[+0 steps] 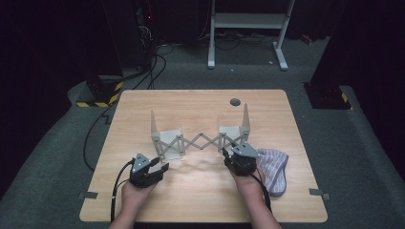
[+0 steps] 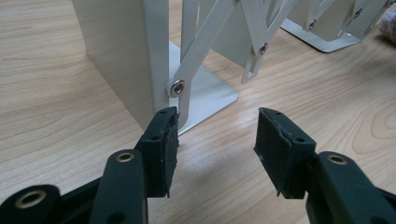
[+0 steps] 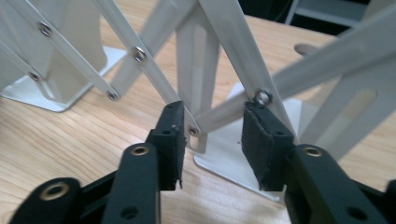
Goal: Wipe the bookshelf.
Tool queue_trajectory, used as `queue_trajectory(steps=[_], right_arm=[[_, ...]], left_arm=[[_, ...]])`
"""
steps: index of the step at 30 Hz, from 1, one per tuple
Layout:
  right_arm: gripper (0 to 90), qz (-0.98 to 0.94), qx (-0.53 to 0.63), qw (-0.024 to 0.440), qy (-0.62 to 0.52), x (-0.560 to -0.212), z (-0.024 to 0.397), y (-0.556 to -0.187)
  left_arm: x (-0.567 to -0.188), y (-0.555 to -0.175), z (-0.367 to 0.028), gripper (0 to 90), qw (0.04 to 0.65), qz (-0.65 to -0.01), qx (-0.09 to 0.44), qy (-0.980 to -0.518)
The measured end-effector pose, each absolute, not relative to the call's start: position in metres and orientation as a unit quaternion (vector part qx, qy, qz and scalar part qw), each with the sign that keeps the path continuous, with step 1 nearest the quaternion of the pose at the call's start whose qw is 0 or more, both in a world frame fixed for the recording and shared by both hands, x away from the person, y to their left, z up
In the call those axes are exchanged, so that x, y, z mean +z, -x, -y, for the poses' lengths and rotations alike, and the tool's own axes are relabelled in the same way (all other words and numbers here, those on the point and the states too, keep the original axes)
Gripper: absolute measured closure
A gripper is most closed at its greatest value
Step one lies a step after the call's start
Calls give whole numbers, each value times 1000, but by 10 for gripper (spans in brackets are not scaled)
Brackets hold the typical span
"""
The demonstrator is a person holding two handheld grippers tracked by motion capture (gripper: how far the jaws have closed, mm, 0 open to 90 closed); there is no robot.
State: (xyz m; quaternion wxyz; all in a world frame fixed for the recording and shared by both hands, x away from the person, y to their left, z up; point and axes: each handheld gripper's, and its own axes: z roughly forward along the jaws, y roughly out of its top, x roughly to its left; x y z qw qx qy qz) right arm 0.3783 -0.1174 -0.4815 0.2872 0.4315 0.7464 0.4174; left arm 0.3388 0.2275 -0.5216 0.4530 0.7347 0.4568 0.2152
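A beige metal extending rack [image 1: 200, 141] stands on the wooden table [image 1: 200, 205], its scissor lattice stretched between two upright end plates. My left gripper [image 1: 160, 165] sits just in front of the rack's left end [image 1: 167, 143]. In the left gripper view it [image 2: 217, 140] is open with bare table between the pads, and the left pad [image 2: 168, 149] lies close to the riveted bar end [image 2: 177, 87]. My right gripper [image 1: 228, 153] is at the right end plate [image 1: 236, 132]. In the right gripper view it [image 3: 212, 135] is open and straddles the lower lattice bar ends [image 3: 194, 131] without clamping them.
A striped purple-and-white cloth [image 1: 273, 164] lies crumpled at the table's right edge, beside the right hand. A round grey cable hole [image 1: 235, 101] sits near the far edge. A white frame [image 1: 248, 21] and cables stand on the dark floor beyond the table.
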Motion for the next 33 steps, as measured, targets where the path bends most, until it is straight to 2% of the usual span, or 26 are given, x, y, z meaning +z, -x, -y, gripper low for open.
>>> queue_trajectory(steps=[8, 13, 23, 29, 30, 31, 33], right_arm=[[520, -737, 439, 281, -430, -477, 133, -352], [506, -728, 451, 289, -427, -470, 147, -334], [486, -708, 428, 301, -474, -468, 203, -321], [387, -703, 388, 313, -507, -472, 228, -321], [329, -701, 375, 314, -519, -476, 233, -322], [329, -701, 375, 314, -519, -476, 233, -322], [255, -698, 359, 307, -538, -484, 239, -325]], left_arm=[[-521, -332, -242, 468, 425, -457, 223, -748], [-519, -324, -251, 459, 430, -467, 215, -742], [-522, -315, -247, 458, 434, -461, 208, -746], [-522, -316, -242, 456, 435, -452, 204, -752], [-523, -317, -242, 456, 434, -452, 204, -752], [-523, -317, -242, 456, 434, -452, 204, -752], [-524, -318, -242, 456, 433, -451, 203, -753]])
